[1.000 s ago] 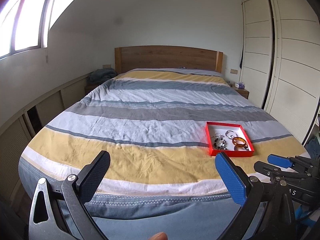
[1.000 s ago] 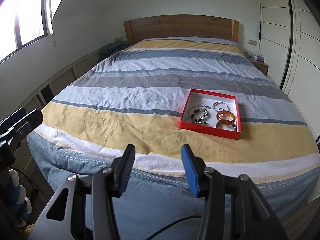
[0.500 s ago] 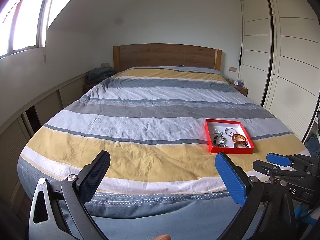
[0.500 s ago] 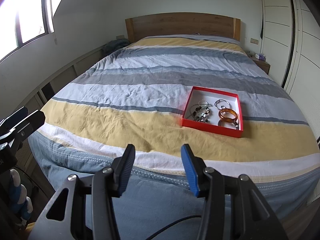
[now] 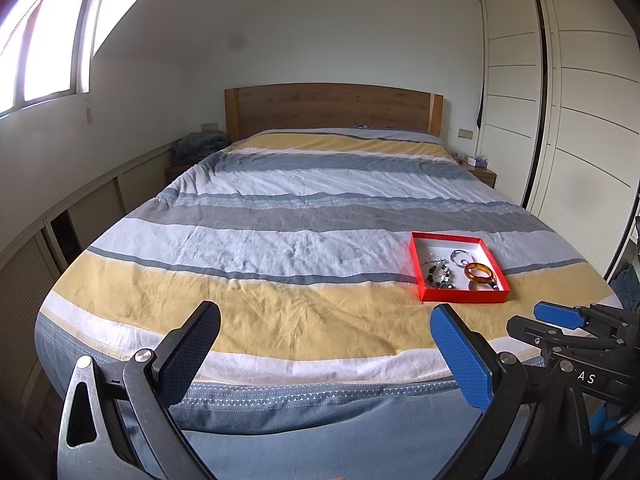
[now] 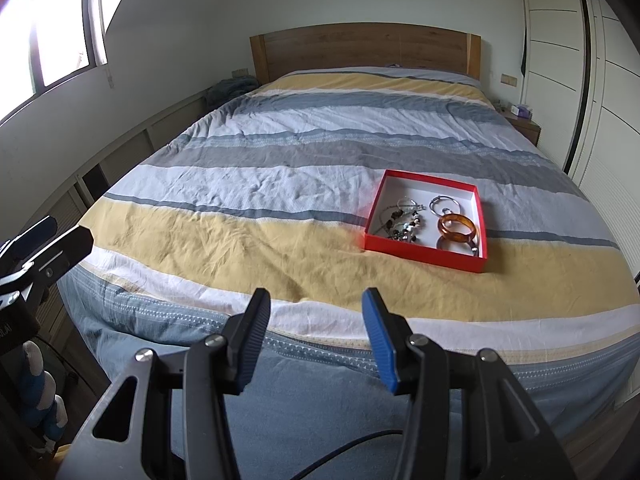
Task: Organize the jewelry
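Note:
A red tray [image 5: 416, 262] [image 6: 404, 249] with a white floor lies on the striped bed [image 5: 280, 240] [image 6: 260, 200], toward its near right. In it lie an amber bangle [image 5: 479, 272] [image 6: 457, 227], a silver ring bracelet [image 5: 461, 256] [image 6: 444, 203] and a tangle of beaded pieces [image 5: 439, 274] [image 6: 404, 222]. My left gripper [image 5: 324, 350] is wide open and empty at the foot of the bed. My right gripper [image 6: 316, 334] is open and empty, short of the tray; it also shows in the left wrist view [image 5: 560, 316].
A wooden headboard [image 5: 332, 110] stands at the far end. White wardrobe doors [image 5: 580, 120] line the right wall. Low cabinets [image 5: 80, 216] run along the left wall under a window [image 5: 44, 40]. A nightstand [image 6: 524, 124] stands at the far right.
Both grippers have drawn back and lifted slightly, so the bed and tray sit a little farther and lower in view. Both stay open and empty.

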`<state>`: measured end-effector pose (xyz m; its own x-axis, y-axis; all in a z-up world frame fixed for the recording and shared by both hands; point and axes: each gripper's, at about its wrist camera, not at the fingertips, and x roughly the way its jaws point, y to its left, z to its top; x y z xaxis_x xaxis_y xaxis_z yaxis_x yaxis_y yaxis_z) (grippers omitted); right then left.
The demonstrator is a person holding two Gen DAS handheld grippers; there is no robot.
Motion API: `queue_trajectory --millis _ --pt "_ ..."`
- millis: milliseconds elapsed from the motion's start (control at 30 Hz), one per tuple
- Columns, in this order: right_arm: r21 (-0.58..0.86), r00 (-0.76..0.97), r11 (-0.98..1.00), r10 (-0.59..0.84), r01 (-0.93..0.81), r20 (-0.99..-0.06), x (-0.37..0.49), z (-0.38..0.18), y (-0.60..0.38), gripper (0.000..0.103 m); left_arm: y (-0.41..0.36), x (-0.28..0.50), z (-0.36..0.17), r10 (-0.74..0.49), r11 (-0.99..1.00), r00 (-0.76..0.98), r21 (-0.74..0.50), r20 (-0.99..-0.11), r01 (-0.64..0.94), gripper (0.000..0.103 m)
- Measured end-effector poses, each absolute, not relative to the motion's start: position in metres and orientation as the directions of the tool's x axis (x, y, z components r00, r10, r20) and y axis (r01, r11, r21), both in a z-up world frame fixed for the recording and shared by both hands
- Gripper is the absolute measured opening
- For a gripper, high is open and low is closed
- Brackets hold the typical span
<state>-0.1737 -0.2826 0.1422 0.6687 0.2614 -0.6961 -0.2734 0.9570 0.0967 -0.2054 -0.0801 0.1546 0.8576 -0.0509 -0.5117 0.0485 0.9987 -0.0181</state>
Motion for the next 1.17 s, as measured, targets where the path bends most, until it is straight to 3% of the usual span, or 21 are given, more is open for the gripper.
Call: queue_trajectory --millis 1167 --pt "0.099 0.667 0.957 0.263 -0.274 -0.697 -0.1722 0.1429 -0.2841 0.046 -0.0755 -0.2026 0.1448 -0.053 0.998 0.843 -0.012 -0.536 0.055 0.103"
